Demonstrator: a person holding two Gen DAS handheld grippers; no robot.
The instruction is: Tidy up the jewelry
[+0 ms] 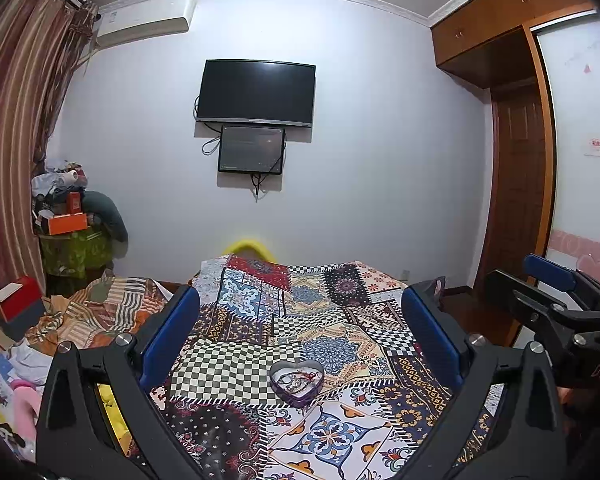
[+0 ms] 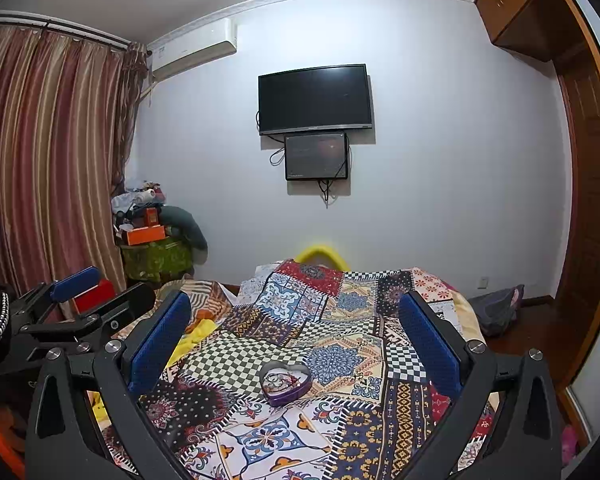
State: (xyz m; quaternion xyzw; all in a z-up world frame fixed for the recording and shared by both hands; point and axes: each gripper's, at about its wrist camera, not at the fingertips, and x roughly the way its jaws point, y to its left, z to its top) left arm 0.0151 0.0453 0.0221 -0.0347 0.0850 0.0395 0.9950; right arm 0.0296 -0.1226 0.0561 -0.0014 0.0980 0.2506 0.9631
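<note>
A purple heart-shaped tin [image 1: 297, 382] sits on the patchwork bedspread [image 1: 340, 440], holding tangled jewelry with a red string. It also shows in the right wrist view [image 2: 285, 384]. My left gripper [image 1: 300, 336] is open and empty, raised above and behind the tin, which lies between its blue pads. My right gripper [image 2: 296, 336] is open and empty, held likewise over the tin. The right gripper shows at the right edge of the left wrist view [image 1: 556, 300], and the left gripper shows at the left of the right wrist view [image 2: 80, 304].
A striped blanket [image 1: 100, 312] is bunched at the bed's left. A red box [image 1: 18, 300] and a cluttered green stand [image 1: 76, 248] are by the curtain. A TV [image 1: 256, 94] hangs on the far wall. A wooden wardrobe and door [image 1: 516, 184] are on the right.
</note>
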